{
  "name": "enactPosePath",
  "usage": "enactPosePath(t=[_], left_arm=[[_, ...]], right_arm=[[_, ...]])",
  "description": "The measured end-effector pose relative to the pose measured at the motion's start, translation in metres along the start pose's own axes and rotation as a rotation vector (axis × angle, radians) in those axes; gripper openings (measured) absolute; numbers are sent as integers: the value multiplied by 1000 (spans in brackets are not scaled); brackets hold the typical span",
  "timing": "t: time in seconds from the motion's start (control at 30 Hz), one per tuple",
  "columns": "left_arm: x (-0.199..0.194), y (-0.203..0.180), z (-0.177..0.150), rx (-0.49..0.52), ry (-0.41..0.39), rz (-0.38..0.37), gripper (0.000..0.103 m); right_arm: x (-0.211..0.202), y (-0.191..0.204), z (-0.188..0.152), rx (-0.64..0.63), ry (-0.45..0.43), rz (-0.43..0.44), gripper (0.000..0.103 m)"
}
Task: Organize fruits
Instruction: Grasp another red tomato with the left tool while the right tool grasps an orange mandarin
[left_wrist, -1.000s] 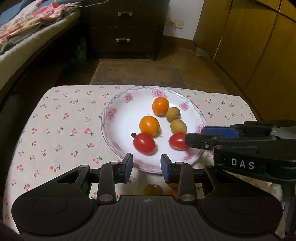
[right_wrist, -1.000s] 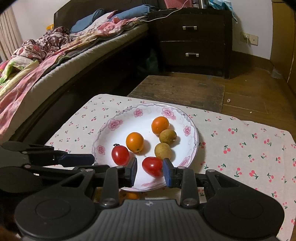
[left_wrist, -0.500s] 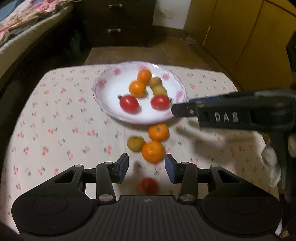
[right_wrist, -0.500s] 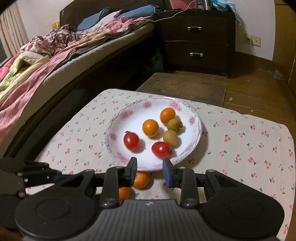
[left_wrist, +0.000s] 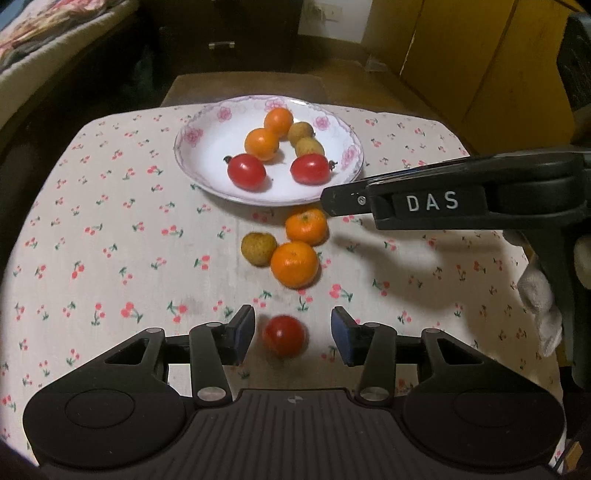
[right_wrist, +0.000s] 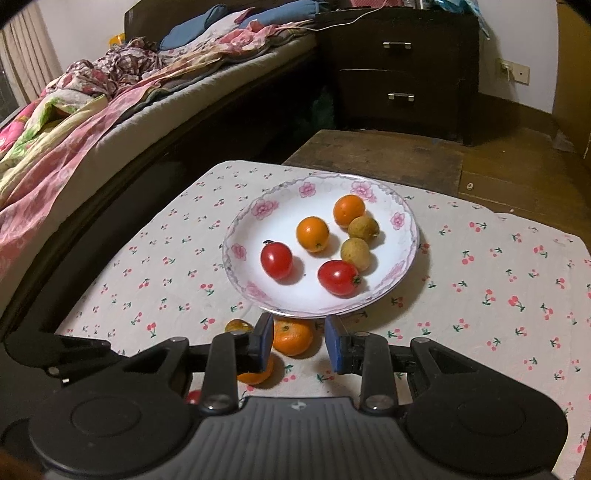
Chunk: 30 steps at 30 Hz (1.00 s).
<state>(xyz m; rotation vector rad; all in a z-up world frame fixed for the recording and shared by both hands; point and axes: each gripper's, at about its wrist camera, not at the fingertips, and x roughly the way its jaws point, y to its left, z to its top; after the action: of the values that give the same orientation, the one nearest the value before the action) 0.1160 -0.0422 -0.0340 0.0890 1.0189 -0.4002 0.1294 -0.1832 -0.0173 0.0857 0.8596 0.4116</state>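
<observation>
The plate (left_wrist: 192, 162) is carrying six fruits (two each kind); four are lying loose; both grippers (left_wrist: 292, 334) (right_wrist: 298, 343) are gaping, grasping nothing.

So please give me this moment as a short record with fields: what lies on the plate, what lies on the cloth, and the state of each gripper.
plate: two tomatoes, two oranges, two longans
cloth: two mandarins, one longan, one tomato
left gripper: open, fingers either side of the loose tomato, not touching it
right gripper: open, empty, fingers just short of the plate rim
</observation>
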Motion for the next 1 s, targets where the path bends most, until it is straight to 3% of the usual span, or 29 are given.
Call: enactPosePath(t=[0.2, 0.3, 0.37, 0.43, 0.77, 1.0], left_arm=[[1, -4, -6, 16, 3, 11, 56], [7, -6, -8, 27, 15, 30, 51], [10, -5, -10, 23, 26, 27, 38], [11, -6, -10, 28, 24, 30, 35], [1, 0, -11, 22, -7, 23, 34], [-1, 5, -15, 15, 1, 11, 34]], right_arm=[[8, 11, -7, -27, 31, 14, 41], [12, 13, -9, -32, 44, 18, 41], [14, 13, -9, -27, 51, 20, 41], [15, 12, -9, -23, 53, 22, 41], [24, 17, -12, -26, 72, 35, 41], [29, 25, -15, -47, 85, 67, 49]])
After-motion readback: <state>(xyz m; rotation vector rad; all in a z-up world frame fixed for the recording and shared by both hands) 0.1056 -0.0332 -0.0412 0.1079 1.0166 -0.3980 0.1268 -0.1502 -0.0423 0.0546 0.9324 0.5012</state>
